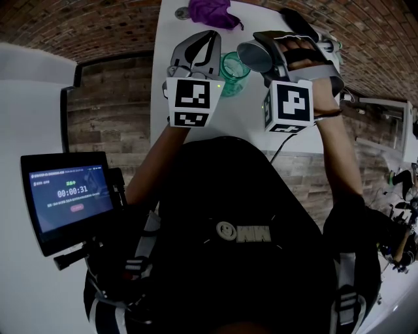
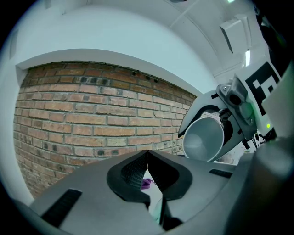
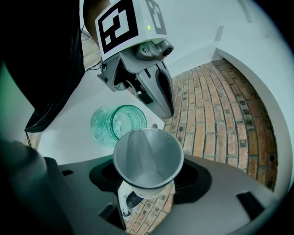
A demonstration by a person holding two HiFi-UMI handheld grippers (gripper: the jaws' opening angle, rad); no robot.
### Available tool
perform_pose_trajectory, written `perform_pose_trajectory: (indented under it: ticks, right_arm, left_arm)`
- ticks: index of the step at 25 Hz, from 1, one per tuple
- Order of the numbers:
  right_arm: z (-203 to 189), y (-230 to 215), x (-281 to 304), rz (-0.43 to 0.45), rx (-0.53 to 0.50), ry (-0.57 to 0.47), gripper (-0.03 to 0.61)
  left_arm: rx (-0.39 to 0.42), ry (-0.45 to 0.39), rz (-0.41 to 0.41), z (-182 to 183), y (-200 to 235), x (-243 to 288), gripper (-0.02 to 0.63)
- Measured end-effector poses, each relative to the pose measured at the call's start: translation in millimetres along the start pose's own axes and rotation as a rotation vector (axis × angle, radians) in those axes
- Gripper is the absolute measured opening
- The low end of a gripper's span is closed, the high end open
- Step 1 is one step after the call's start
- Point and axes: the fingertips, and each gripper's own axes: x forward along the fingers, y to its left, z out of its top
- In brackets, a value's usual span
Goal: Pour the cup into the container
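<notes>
- In the head view, both forearms reached up the frame from the person's dark torso over a white desk (image 1: 241,124).
- The left gripper (image 1: 208,45) lay left of centre, its marker cube facing the camera. The right gripper (image 1: 271,52) sat at upper right, clamped on a grey cup (image 1: 251,57) that was tipped on its side.
- A green glass container (image 1: 233,68) stood on the desk between the two grippers, just below the cup's mouth.
- A purple cloth (image 1: 210,12) lay at the top edge. Bare desk ran left of the left gripper to the desk's left edge, and a screen (image 1: 65,199) sat at lower left.
- In the left gripper view, the left gripper (image 2: 147,156) had its jaws closed tip to tip with nothing between them. It faced a brick wall (image 2: 92,119).
- The right gripper (image 2: 229,110) tilted the cup (image 2: 202,140) at the right of the frame.
- In the right gripper view, the right gripper (image 3: 148,180) held the cup (image 3: 147,156) between its jaws, with the cup's open mouth toward the camera.
- The container (image 3: 118,123) sat just beyond the cup's rim at centre left. The left gripper (image 3: 156,92) hung above it, near the desk's right edge and the brick floor (image 3: 216,114).
</notes>
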Motion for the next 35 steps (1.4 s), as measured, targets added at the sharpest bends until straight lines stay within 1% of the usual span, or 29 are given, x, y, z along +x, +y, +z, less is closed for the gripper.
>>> perform_pose_trajectory:
  ticks: [20, 35]
  right_arm:
    - [1.6, -4.4, -1.4, -0.029, -0.026, -0.007, 0.287]
    - [0.4, -3.3, 0.0, -0.029, -0.033, 0.002, 0.287]
  left_arm:
    - [0.0, 0.003, -0.005, 0.0, -1.8, 0.5, 0.005]
    - [-0.001, 0.001, -0.007, 0.8, -2.5, 0.8, 0.005]
